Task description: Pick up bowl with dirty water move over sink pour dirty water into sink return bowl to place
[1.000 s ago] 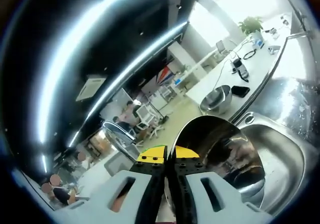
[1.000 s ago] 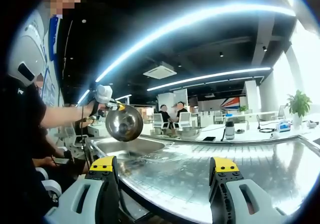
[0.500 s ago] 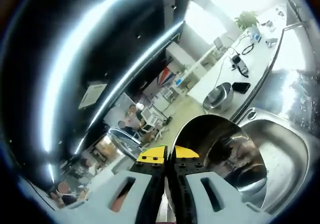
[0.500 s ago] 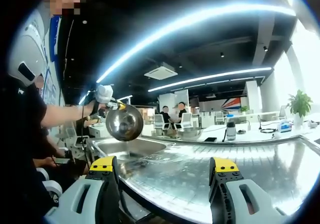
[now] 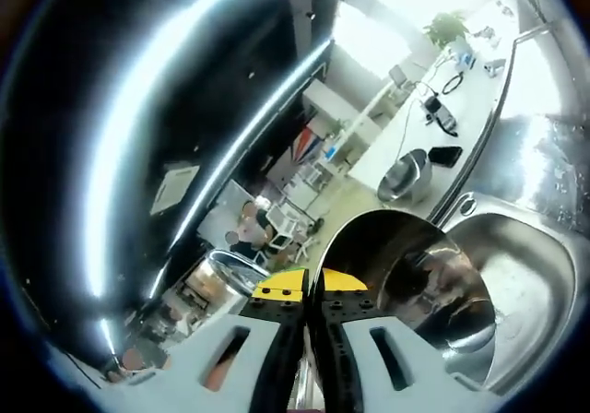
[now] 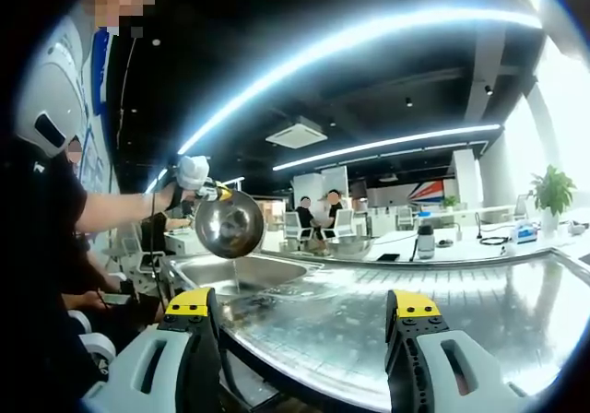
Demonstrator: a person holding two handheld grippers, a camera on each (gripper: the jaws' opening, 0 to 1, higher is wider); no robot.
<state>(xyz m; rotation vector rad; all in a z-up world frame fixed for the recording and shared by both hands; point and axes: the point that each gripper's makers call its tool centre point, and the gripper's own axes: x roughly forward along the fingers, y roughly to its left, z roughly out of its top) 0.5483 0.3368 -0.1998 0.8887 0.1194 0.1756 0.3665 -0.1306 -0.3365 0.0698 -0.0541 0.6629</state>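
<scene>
While its rim was pinched between the closed jaws of the left gripper (image 5: 309,289), the steel bowl (image 5: 406,289) was held tipped directly above the sink (image 5: 530,284); the right gripper (image 6: 309,307) was kept wide apart, empty, well away.

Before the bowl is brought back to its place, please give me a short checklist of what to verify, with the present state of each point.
1. Left gripper shut on the bowl rim: ok.
2. Bowl held over the sink: ok.
3. Bowl tipped on its side for pouring: ok.
4. Bowl fully drained: cannot tell.
5. Right gripper open, holding nothing, apart from the bowl: ok.
6. Second bowl on the counter stands apart from the sink: ok.
</scene>
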